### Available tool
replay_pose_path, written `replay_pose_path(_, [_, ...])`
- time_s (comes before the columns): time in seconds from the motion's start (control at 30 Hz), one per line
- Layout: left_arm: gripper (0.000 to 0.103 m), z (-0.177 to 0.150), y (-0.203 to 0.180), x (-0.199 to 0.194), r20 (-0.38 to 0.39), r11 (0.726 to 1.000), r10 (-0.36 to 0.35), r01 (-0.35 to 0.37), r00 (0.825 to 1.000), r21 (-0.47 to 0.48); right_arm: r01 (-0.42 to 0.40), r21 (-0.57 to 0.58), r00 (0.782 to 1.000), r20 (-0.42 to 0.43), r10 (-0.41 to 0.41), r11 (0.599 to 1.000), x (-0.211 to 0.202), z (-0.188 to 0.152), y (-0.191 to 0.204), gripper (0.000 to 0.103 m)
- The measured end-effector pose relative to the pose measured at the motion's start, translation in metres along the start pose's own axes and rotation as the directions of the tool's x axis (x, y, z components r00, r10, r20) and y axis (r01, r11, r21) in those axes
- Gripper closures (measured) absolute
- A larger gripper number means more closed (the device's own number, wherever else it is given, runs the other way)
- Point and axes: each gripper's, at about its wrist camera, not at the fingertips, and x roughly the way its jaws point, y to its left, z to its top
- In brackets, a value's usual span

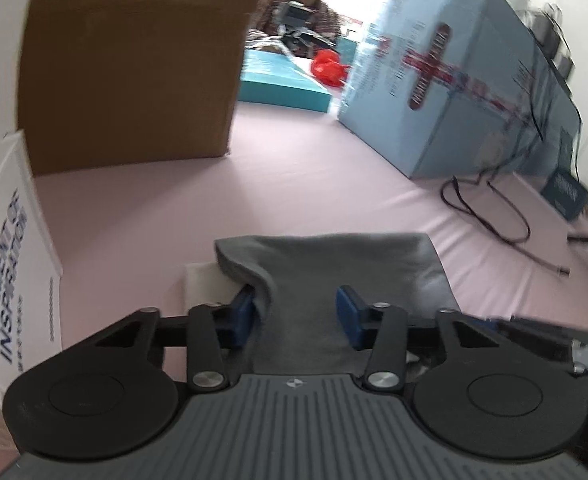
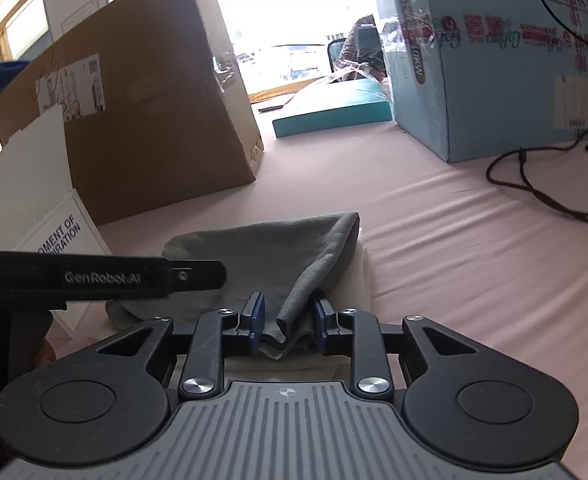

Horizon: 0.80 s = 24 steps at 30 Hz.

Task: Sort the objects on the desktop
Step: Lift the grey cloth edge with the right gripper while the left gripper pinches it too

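2 big cartons fill my view: brown cardboard box (image 1: 134, 68) upper left, pale blue box (image 1: 446, 80) upper right, fencing in the pink tabletop (image 1: 314, 184). Lower centre, the grey cloth (image 1: 334, 272) lies over a white folded piece (image 1: 202, 284). My left gripper (image 1: 296, 318) stands apart, straddling the cloth's near edge; my right gripper (image 2: 286, 322) is pinched on a bunched fold, probably to lift or fold it.
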Motion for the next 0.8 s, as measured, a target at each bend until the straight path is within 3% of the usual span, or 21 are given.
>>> replay_pose_path(0.1, [0.079, 0.001, 0.008, -0.001, -0.001, 0.999, 0.003, -0.003, 1.0, -0.049, -0.021, 0.058, 1.0, 0.001, 0.02, 0.998, 0.0, 0.001, -0.006, 0.079])
replay_pose_path(0.2, [0.085, -0.001, 0.008, -0.002, 0.004, 0.999, 0.019, -0.019, 1.0, -0.038, -0.041, 0.116, 0.999, 0.003, 0.041, 0.992, -0.001, 0.002, -0.013, 0.08])
replay_pose_path(0.3, [0.092, -0.003, 0.005, -0.004, 0.014, 0.999, 0.026, -0.025, 1.0, -0.024, -0.02, 0.094, 1.0, 0.002, 0.02, 0.995, 0.0, 0.002, -0.01, 0.089])
replay_pose_path(0.57, [0.094, -0.003, 0.004, -0.004, 0.021, 0.999, 0.051, -0.051, 0.998, -0.015, -0.009, 0.083, 0.999, 0.042, 0.006, 0.996, -0.003, 0.002, -0.008, 0.092])
replay_pose_path(0.7, [0.094, -0.003, -0.001, -0.01, 0.069, 0.998, 0.067, -0.068, 0.995, 0.007, -0.021, 0.076, 0.997, 0.073, 0.016, 0.997, -0.007, 0.003, -0.007, 0.092])
replay_pose_path(0.8, [0.094, -0.005, -0.006, -0.017, 0.123, 0.994, 0.094, -0.099, 0.988, 0.037, -0.077, 0.101, 0.992, 0.111, 0.065, 0.992, -0.013, 0.004, -0.009, 0.092])
